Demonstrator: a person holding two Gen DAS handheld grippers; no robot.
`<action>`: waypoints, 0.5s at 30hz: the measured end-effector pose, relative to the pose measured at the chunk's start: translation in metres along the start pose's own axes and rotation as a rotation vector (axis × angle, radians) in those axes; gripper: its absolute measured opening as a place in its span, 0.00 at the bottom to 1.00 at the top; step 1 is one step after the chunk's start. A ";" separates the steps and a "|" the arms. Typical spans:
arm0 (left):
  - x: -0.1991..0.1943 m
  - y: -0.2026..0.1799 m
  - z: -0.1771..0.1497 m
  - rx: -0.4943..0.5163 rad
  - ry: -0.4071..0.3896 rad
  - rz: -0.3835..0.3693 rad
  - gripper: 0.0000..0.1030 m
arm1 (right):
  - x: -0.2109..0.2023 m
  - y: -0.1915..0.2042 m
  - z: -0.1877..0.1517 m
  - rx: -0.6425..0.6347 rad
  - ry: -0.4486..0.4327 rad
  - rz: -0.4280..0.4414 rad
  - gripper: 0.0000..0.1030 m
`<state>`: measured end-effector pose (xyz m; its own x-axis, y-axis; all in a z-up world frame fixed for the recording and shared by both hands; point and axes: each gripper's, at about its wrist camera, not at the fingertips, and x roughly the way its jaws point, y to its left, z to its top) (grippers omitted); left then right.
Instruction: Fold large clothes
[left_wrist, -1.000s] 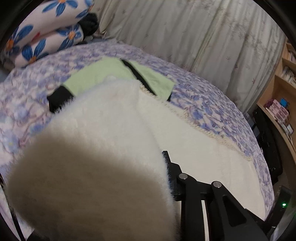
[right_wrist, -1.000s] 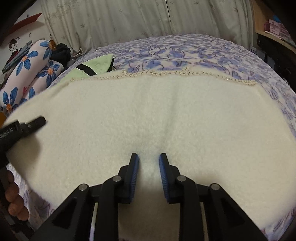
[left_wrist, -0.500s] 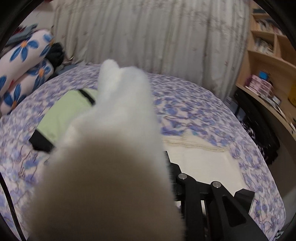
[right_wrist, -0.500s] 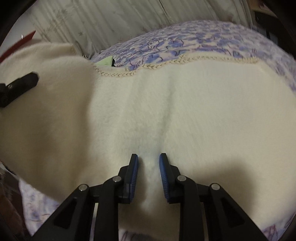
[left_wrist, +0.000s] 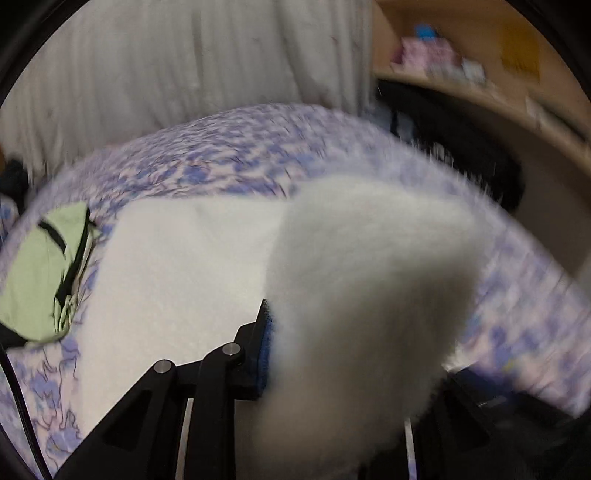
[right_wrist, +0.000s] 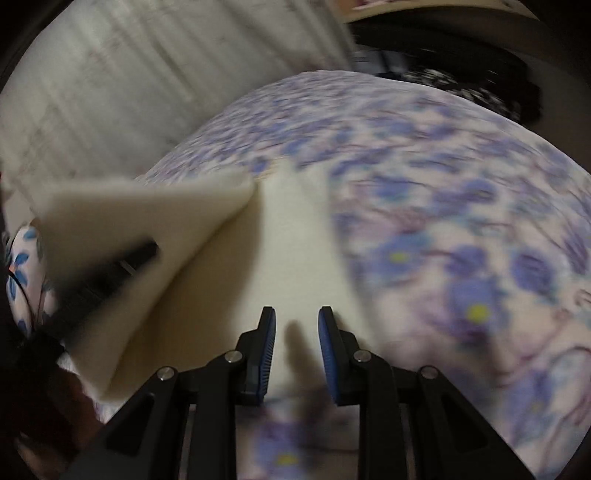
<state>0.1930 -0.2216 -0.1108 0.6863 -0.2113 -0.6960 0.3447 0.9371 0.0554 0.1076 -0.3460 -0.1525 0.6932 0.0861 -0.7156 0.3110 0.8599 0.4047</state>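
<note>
Cream fleece garment (left_wrist: 177, 280), lying partly on a bed with a purple-flowered bedspread (left_wrist: 229, 162) and partly lifted above it. Left wrist view: a thick bunch of the fleece fills the space between the fingers of the left gripper (left_wrist: 332, 354), hiding the far finger; the near finger with its blue pad (left_wrist: 266, 343) presses against the pile, so the tool is clamped on the garment. The rest of the fleece spreads flat on the bed to the left of that bunch. A pale green cloth with black straps (left_wrist: 40, 273) lies on the bedspread beside the fleece, at the left edge. A pleated curtain (left_wrist: 184, 70) hangs behind the bed; blurred shelves stand at upper right.

Right wrist view: the right gripper (right_wrist: 296, 332) points down toward the bed with a narrow gap between its blue pads; a strip of the cream fleece (right_wrist: 291, 240) runs between the fingers, but whether the pads press on it cannot be told. To the left, a raised flap of the fleece (right_wrist: 122, 221) hangs in the air, folded over toward the flat part, with the black tip of the other tool showing against it. Both views are smeared by blur.
</note>
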 end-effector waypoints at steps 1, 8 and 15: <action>0.006 -0.012 -0.006 0.043 0.000 0.028 0.22 | 0.000 -0.006 0.001 0.010 0.000 -0.009 0.23; -0.017 -0.016 0.006 -0.024 -0.042 -0.070 0.22 | -0.008 -0.017 0.002 0.027 -0.010 0.019 0.23; 0.008 -0.041 -0.012 0.078 0.020 -0.059 0.27 | -0.001 -0.028 0.003 0.027 0.023 -0.011 0.23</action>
<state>0.1773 -0.2581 -0.1273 0.6507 -0.2589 -0.7139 0.4335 0.8985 0.0693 0.1002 -0.3713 -0.1609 0.6748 0.0882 -0.7327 0.3362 0.8471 0.4117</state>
